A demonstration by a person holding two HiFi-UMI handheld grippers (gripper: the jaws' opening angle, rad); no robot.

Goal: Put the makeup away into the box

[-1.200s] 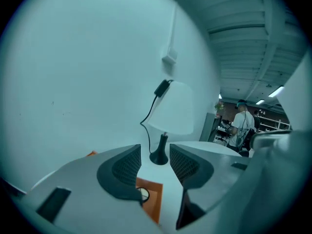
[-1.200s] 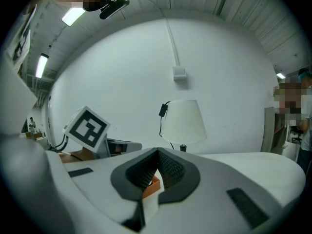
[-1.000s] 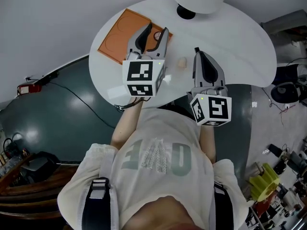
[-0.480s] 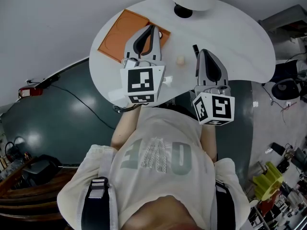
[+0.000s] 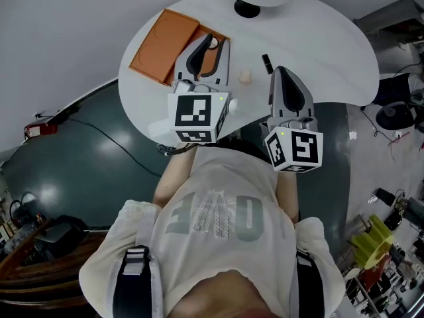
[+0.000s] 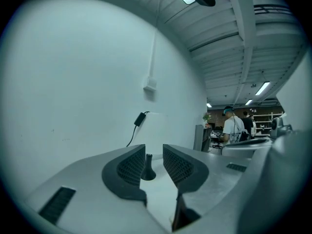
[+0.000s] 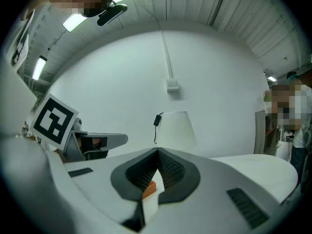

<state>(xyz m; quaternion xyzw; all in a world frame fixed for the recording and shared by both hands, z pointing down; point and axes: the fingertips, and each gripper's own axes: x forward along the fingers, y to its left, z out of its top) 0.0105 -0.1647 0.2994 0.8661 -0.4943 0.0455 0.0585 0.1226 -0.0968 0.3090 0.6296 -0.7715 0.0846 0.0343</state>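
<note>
A black makeup stick (image 5: pixel 267 63) is seen lying on the worktop (image 5: pixel 324 52) just ahead of the right tool (image 5: pixel 278 71) and a touch to its left, apart from the tips. Its long axis is judged to run nearly in line with the way that tool points. The jaws, once parted and brought forward and down, would therefore close across its narrow width.

A small pale piece of makeup (image 5: pixel 245 77) is set a little nearer the person, between the two tools. It lies just beside the right flank of the left tool (image 5: pixel 219 42), behind that tool's tips, and off to the left of the right tool's tips. The right tool is judged the nearer to the stick. For the pale piece, the left tool would first have to be drawn back.

The flat orange box (image 5: pixel 159 48) is seen from the head view beneath and to the left of the left tool's jaws, well apart from the right tool. Anything taken by the right tool would thus have to be carried leftward, past the pale piece.

The right tool's jaws are pressed together at the tips, and nothing is seen clamped between them. The left tool's jaws have just been opening and stand a little apart. Nothing is held between them, and only the lamp foot (image 5: pixel 246 8) is seen far beyond the gap.
</note>
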